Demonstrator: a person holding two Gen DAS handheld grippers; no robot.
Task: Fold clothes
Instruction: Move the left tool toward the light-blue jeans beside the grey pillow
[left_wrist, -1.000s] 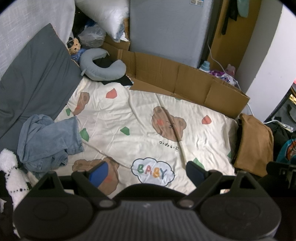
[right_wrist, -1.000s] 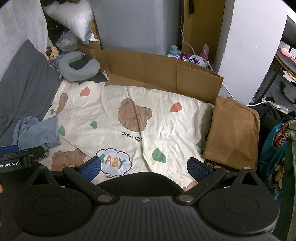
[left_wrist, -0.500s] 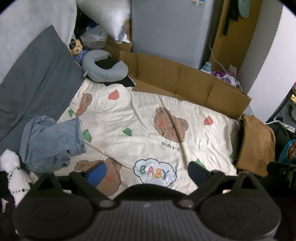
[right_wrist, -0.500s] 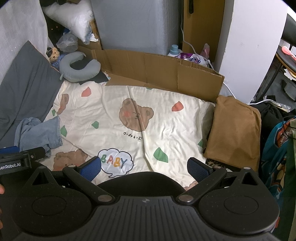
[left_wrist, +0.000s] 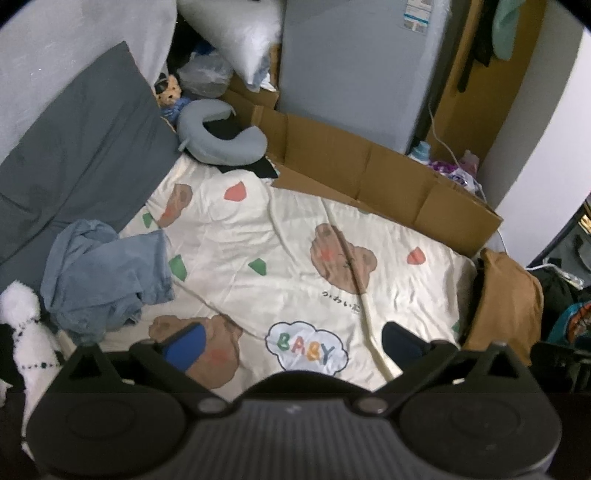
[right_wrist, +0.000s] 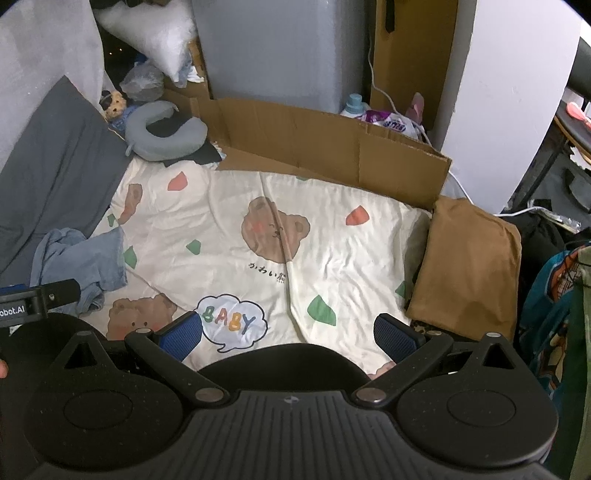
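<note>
A crumpled blue denim garment (left_wrist: 107, 273) (right_wrist: 79, 262) lies at the left edge of a cream bear-print sheet (left_wrist: 295, 251) (right_wrist: 258, 221). A folded brown garment (left_wrist: 506, 295) (right_wrist: 469, 266) rests at the sheet's right edge. My left gripper (left_wrist: 293, 341) hovers open over the sheet's near part, holding nothing, with the denim to its front left. My right gripper (right_wrist: 290, 336) is also open and empty above the "BABY" cloud print, with the brown garment to its right. The body of the left gripper (right_wrist: 33, 299) shows at the left of the right wrist view.
A cardboard wall (left_wrist: 369, 173) (right_wrist: 325, 140) borders the sheet's far side. A grey neck pillow (left_wrist: 221, 140) (right_wrist: 166, 133) and a dark grey cushion (left_wrist: 74, 155) sit at the far left. A white plush toy (left_wrist: 22, 328) lies near left. Bags and clothes (right_wrist: 554, 295) crowd the right.
Both grippers have shifted slightly, so the scene slides a little right in each view. Their fingers stay spread and nothing was picked up.
</note>
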